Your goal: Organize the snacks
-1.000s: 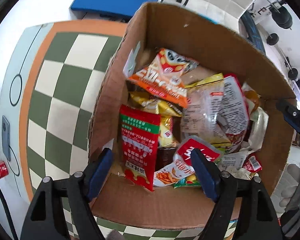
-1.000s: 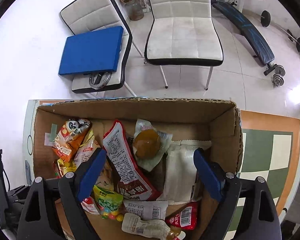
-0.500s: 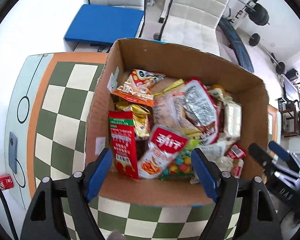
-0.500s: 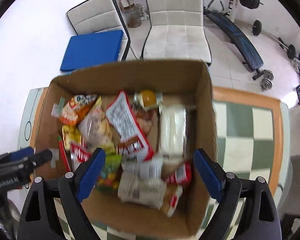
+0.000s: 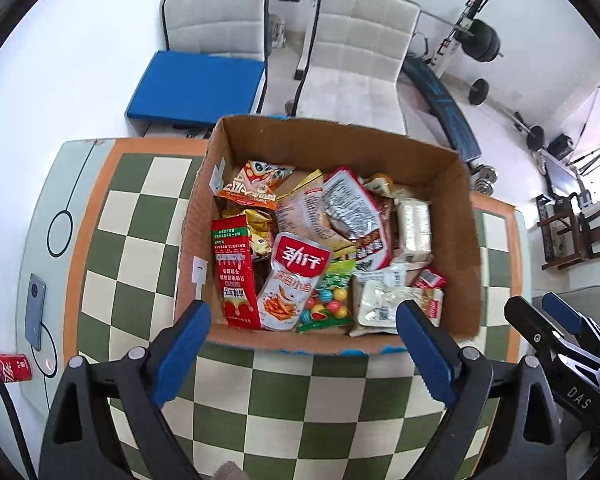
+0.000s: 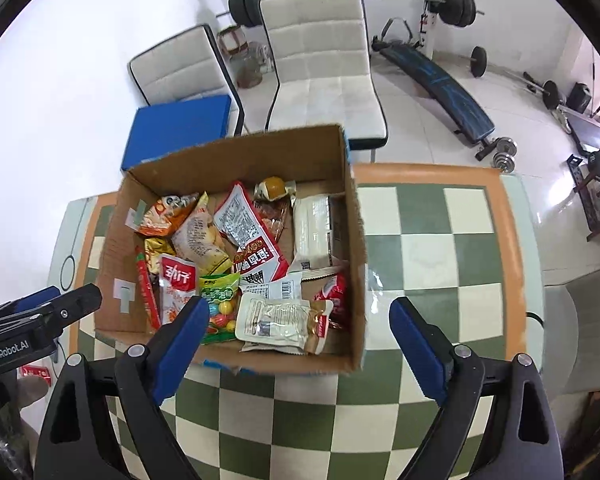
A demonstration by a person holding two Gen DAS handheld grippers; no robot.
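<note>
A cardboard box (image 5: 466,240) was seen at frame centre on the checkered table (image 5: 140,216), filled with snack packets. A red packet (image 5: 236,272) lay lengthwise, top toward the far wall. The left gripper (image 5: 302,346), jaws just widened, and right gripper (image 6: 298,340) were held wide, empty.

- Left gripper (image 5: 302,338) now sits higher and back from the cardboard box (image 5: 388,152); whole box visible, earlier only its inside.
- Its jaws have just been opening wider; nothing between them.
- Right gripper (image 6: 298,334) also pulled up and away, now over the box's right near corner, above the checkered table (image 6: 428,248).
</note>
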